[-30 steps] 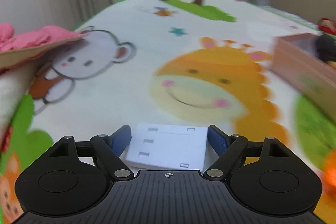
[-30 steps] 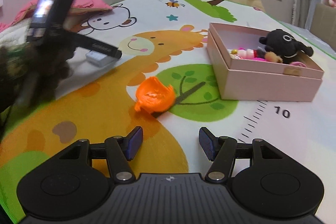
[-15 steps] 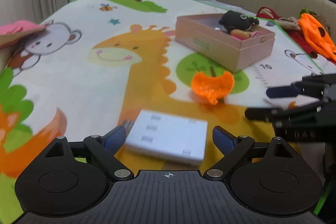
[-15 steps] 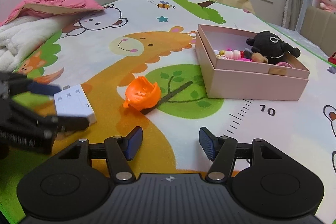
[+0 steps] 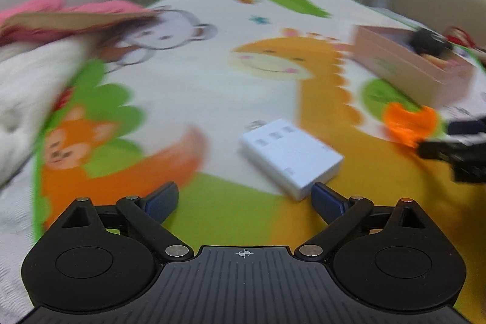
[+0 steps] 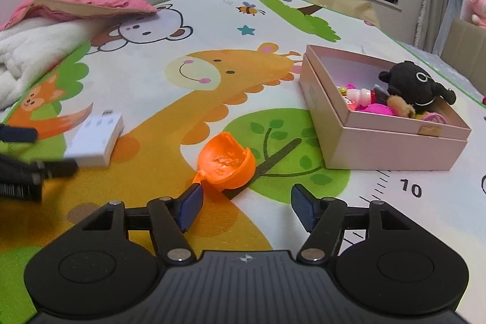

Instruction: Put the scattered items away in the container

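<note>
The left gripper (image 5: pixel 244 199) is spread wide and empty, the white adapter (image 5: pixel 291 157) lying flat on the play mat (image 5: pixel 188 99) just off its right fingertip; a closing bite from here would likely catch only a corner and skid the block away. The right gripper (image 6: pixel 244 208) gapes too, the orange shell (image 6: pixel 226 161) just ahead of its left fingertip, so it may roll; bare mat lies toward the pink box (image 6: pixel 385 141), whose near wall must be cleared, with bedding crowding the mat's left edge.

Glossy orange plastic shell (image 6: pixel 226 161); matt pink cardboard box (image 6: pixel 385 138); smooth white plastic adapter (image 5: pixel 291 155).
</note>
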The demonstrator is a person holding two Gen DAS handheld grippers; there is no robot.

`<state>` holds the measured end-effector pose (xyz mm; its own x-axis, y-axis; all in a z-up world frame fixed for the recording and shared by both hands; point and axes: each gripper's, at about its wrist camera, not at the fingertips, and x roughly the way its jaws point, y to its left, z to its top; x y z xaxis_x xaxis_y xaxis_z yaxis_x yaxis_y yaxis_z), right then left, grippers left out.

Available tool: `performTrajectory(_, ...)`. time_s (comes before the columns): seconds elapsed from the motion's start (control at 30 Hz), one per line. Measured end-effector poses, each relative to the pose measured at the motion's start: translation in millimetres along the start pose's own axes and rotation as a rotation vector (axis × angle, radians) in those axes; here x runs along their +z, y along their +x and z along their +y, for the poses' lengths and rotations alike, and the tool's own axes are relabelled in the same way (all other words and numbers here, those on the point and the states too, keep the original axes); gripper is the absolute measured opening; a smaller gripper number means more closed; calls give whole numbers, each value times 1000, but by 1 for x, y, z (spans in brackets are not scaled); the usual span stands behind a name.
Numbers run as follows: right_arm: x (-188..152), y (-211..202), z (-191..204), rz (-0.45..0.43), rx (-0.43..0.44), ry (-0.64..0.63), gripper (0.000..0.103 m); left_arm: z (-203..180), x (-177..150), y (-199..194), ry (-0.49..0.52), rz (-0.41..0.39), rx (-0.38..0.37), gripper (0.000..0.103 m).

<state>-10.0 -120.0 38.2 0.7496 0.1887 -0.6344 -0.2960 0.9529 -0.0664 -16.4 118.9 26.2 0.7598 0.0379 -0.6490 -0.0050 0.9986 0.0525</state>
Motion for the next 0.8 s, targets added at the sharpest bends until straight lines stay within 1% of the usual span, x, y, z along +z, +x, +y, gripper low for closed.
performTrajectory(0.1, -2, -1, 5, -17, -23, -29, 70, 17, 2, 0, -61, 3, 46, 98)
performTrajectory(0.17, -1, -1, 8, -32, -28, -40, 70, 25, 3, -2, -96, 2, 50, 98)
performTrajectory(0.27, 3, 0, 15, -54, -25, -80, 70, 30, 3, -4, -126, 5, 20, 99)
performTrajectory(0.33, 5, 6, 23, -72, -41, -132, 70, 27, 2, -4, -126, 5, -1, 99)
performTrajectory(0.4, 9, 15, 27, -65, -43, -151, 70, 21, 2, -5, -118, 3, -29, 99)
performTrajectory(0.43, 11, 20, 27, -55, -39, -146, 67, 17, 2, -6, -112, 0, -43, 99)
performTrajectory(0.47, 12, 22, 26, -44, -34, -135, 61, 14, 2, -7, -106, -3, -57, 99)
performTrajectory(0.5, 13, 23, 24, -32, -25, -122, 49, 10, 2, -8, -100, -6, -70, 99)
performTrajectory(0.63, 9, 11, 18, -36, -15, -92, 49, -2, 7, -3, -71, -10, -92, 99)
performTrajectory(0.8, -7, -12, 16, -26, 4, -94, 49, -15, 21, 13, -59, -23, -113, 99)
